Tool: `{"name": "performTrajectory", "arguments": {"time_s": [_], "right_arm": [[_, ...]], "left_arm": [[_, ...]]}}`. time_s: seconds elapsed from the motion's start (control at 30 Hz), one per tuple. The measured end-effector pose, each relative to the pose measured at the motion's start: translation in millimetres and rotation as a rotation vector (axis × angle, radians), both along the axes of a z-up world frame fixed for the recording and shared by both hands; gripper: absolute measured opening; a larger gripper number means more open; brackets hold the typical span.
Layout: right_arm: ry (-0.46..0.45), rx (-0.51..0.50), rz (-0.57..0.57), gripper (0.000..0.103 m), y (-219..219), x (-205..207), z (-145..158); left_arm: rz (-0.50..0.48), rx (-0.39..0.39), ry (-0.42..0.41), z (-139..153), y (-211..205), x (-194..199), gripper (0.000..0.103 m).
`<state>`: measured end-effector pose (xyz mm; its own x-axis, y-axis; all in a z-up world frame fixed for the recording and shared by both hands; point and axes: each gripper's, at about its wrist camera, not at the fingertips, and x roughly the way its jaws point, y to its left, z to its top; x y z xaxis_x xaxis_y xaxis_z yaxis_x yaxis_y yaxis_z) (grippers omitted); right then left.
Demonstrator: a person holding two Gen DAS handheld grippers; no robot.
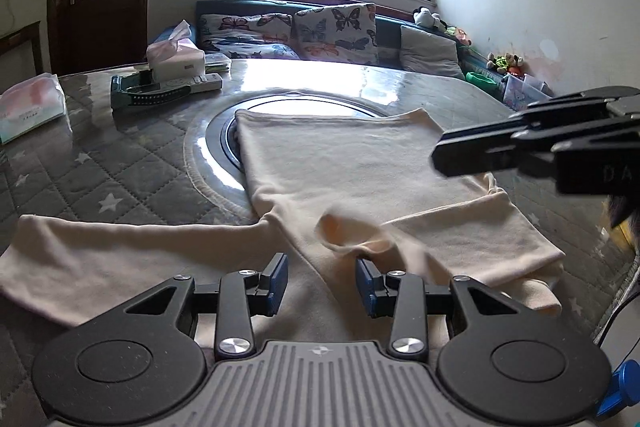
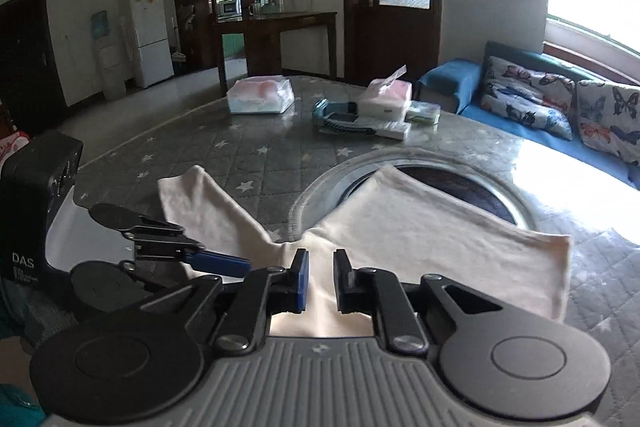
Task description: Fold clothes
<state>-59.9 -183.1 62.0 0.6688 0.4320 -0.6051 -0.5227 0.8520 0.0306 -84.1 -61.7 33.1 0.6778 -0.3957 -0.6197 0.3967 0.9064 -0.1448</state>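
A cream long-sleeved shirt [image 1: 344, 163] lies flat on the grey quilted table [image 1: 120, 163], its body partly over a round metal ring. One sleeve stretches left [image 1: 100, 255]; the other is folded over at the right [image 1: 480, 239]. My left gripper [image 1: 322, 281] is open just above the shirt near its collar, holding nothing. My right gripper [image 2: 320, 279] is open with a narrow gap, low over the shirt [image 2: 420, 227], empty. It also shows in the left wrist view [image 1: 500, 147] at the right, above the shirt. The left gripper shows in the right wrist view [image 2: 216, 263] at the left.
Two tissue packs [image 1: 32, 107] [image 1: 176, 55], a remote [image 1: 200, 83] and a dark tray [image 1: 148, 95] sit at the table's far side. The metal ring [image 1: 216, 143] is set in the table's middle. A sofa with butterfly cushions [image 1: 336, 31] stands behind, under the window.
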Motion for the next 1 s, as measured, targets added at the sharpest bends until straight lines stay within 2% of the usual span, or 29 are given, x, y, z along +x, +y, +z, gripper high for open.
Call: {"name": "performTrajectory", "arguments": {"time_s": [0.2,0.37,0.47,0.53,0.7,0.93,1.0], "right_arm": [[0.009,-0.099,-0.106,0.014,-41,0,-5],[0.073,-0.213,-0.253,0.014,-94,2,-34],[0.105,-0.23,-0.308,0.014,-116,4,-46],[0.108,-0.213,-0.316,0.014,-122,4,-49],[0.087,-0.167,-0.255,0.014,-112,7,-51],[0.1,-0.185,-0.234,0.016,-98,13,-68],[0.102,-0.187,-0.234,0.019,-98,13,-68]], "left_arm": [[0.009,0.01,-0.039,7,4,-8,0.04],[0.041,-0.009,-0.051,14,13,-11,0.04],[0.019,-0.009,-0.048,16,8,-12,0.04],[-0.006,-0.003,-0.054,16,-1,-14,0.04],[-0.043,0.022,-0.067,13,-21,-14,0.038],[-0.056,0.062,-0.034,-1,-23,-13,0.036],[-0.052,0.065,-0.022,-4,-20,-12,0.031]]}}
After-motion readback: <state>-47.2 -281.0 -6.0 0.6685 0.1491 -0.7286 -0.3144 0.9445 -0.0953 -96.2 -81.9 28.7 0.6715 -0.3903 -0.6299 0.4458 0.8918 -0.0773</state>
